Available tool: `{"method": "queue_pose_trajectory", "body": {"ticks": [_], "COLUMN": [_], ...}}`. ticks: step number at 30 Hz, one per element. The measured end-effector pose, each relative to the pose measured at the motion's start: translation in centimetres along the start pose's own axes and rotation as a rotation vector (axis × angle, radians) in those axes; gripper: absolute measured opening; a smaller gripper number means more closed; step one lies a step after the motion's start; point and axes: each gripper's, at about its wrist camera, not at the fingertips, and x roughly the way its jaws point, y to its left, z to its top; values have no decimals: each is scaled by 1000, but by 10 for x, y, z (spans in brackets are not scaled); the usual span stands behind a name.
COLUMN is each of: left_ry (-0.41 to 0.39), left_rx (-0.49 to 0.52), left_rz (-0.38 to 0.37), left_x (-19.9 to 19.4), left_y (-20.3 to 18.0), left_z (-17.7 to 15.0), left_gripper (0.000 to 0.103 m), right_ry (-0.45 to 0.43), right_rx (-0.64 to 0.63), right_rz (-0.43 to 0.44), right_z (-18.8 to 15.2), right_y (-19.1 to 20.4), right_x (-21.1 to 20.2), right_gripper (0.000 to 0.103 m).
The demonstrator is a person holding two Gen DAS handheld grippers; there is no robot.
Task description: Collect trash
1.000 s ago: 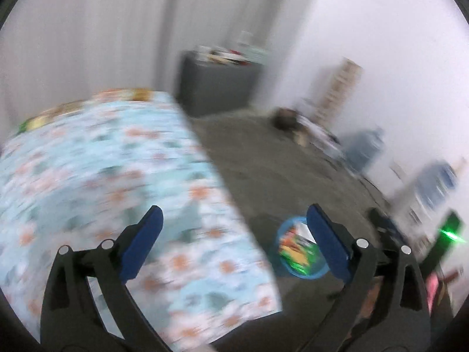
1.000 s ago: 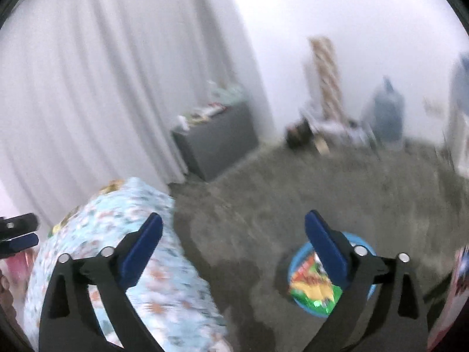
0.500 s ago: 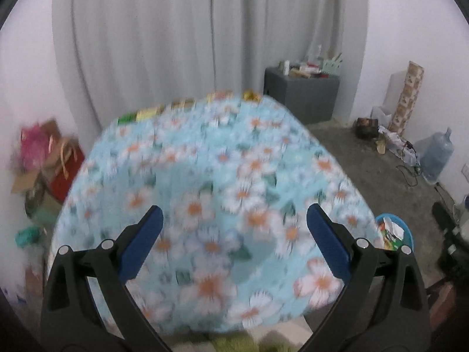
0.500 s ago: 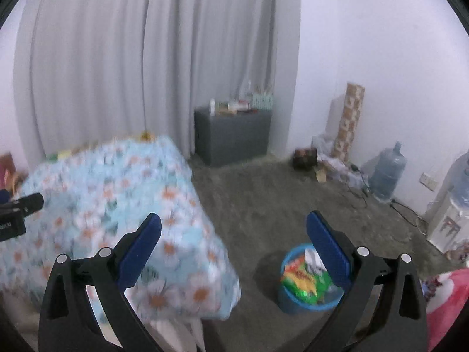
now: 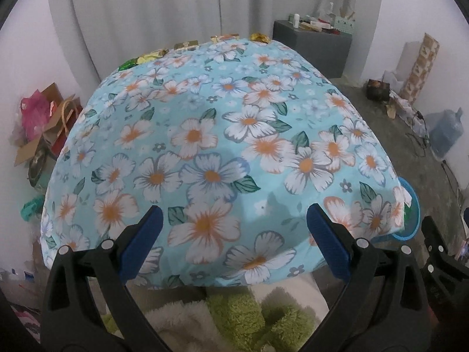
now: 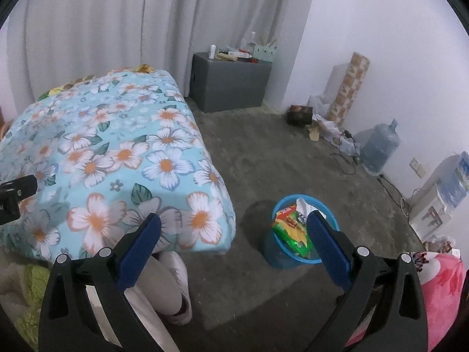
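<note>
A blue bin (image 6: 296, 253) stands on the floor beside the table, holding green and yellow snack wrappers (image 6: 293, 231) and white paper. Its rim (image 5: 411, 220) peeks out past the table's right corner in the left wrist view. Several shiny wrappers (image 5: 187, 45) lie in a row along the far edge of the floral-clothed table (image 5: 222, 152); they also show in the right wrist view as wrappers (image 6: 88, 80). My left gripper (image 5: 233, 234) hangs open over the table's near edge. My right gripper (image 6: 234, 234) is open above the floor, between table and bin. Both are empty.
A grey cabinet (image 6: 231, 85) with small items stands by the curtain. Along the right wall are a water jug (image 6: 379, 151), a cardboard roll (image 6: 348, 88), cables and a dispenser (image 6: 439, 202). Boxes and bags (image 5: 44, 129) pile up at the left. A person's leg and shoe (image 6: 173, 287) sit below the table.
Both views have swung left and steadied. The left gripper now faces squarely over the table; the right one tilted down toward the floor and bin. Both stayed open.
</note>
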Motion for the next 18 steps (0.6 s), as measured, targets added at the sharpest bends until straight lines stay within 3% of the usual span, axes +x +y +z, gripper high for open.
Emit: {"method": "queue_pose_trajectory", "body": {"ticks": [18], "left_ry": [25], "left_rx": [22], "left_rz": [1], "left_x": [0], "left_y": [-9], "left_z": [2], "left_gripper": [94], "right_ry": [18], "right_rx": [20], "right_rz": [-21], "right_z": [-6], "right_y": [-14], "right_x": [4], "right_gripper": [97]}}
